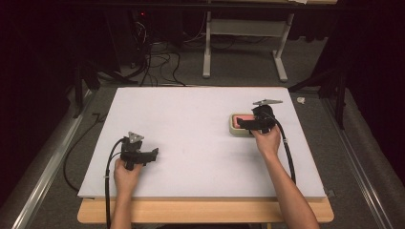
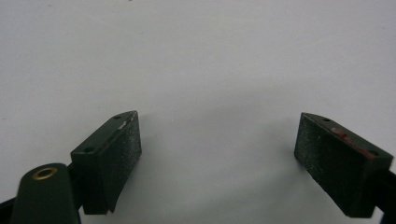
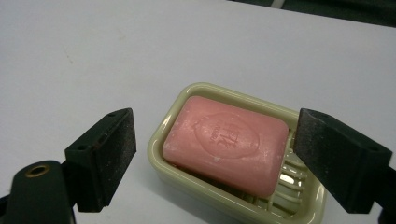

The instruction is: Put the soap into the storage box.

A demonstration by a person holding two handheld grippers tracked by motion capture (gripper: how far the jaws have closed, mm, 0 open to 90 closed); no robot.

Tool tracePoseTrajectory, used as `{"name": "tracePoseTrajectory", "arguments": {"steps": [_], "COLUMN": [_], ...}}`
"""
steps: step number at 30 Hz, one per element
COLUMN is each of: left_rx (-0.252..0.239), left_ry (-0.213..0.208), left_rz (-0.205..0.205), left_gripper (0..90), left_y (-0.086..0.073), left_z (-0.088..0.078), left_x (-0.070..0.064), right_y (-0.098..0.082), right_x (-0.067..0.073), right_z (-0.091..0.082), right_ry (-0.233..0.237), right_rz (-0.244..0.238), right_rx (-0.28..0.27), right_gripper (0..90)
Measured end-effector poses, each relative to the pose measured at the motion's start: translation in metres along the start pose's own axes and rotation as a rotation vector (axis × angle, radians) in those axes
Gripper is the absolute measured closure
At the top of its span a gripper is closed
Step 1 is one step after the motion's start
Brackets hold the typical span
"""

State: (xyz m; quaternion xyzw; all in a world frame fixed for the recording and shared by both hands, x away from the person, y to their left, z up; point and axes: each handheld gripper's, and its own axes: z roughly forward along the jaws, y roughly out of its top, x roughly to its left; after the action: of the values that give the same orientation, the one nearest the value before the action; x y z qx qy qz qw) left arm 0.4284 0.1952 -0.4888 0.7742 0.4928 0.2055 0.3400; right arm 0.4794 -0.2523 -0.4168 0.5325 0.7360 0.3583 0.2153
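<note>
- Partly hidden in the high view, the pale green plastic soap dish [image 1: 235, 125] sits under the right gripper [image 1: 244, 124], so just its left end and a strip of pink can be seen there.
- In the right gripper view the dish's near right corner [image 3: 299, 212] is cut off by the bottom edge, and one black jaw covers part of its right rim.
- The stamped oval mark on the soap is too faint to read.
- The pink rectangular bar of soap [image 3: 226, 142] has rounded corners, a matt, slightly scuffed top, and an embossed oval in its middle.
- It lies flat inside the dish, resting on raised ribs that show glossy at the uncovered right end.
- The dish stands on the white flat worktop [image 1: 191, 143], on its right half, roughly midway between the near and far edges.
- In the right gripper view the bar's long axis runs from upper left to lower right, matching the dish; in the high view too little shows to tell which way it runs.
- The right gripper's jaws are spread wide, one on each side of the dish, touching neither dish nor soap as far as can be seen.
- The left gripper [image 2: 217, 158] is held in the person's left hand [image 1: 125, 174] near the front left of the worktop, well apart from the dish, its jaws also wide apart over bare white surface.
</note>
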Motion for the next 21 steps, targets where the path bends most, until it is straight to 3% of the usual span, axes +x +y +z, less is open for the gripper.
{"name": "tracePoseTrajectory", "arguments": {"steps": [21], "left_rx": [0.000], "left_ry": [0.000], "left_rz": [0.000], "left_gripper": [15.1], "left_y": [0.000], "left_z": [0.000], "left_x": [0.000], "right_y": [-0.009], "right_x": [-0.001], "right_z": [-0.026], "right_ry": [0.011], "right_rz": [-0.016], "right_rx": [-0.055], "right_gripper": [15.3]}}
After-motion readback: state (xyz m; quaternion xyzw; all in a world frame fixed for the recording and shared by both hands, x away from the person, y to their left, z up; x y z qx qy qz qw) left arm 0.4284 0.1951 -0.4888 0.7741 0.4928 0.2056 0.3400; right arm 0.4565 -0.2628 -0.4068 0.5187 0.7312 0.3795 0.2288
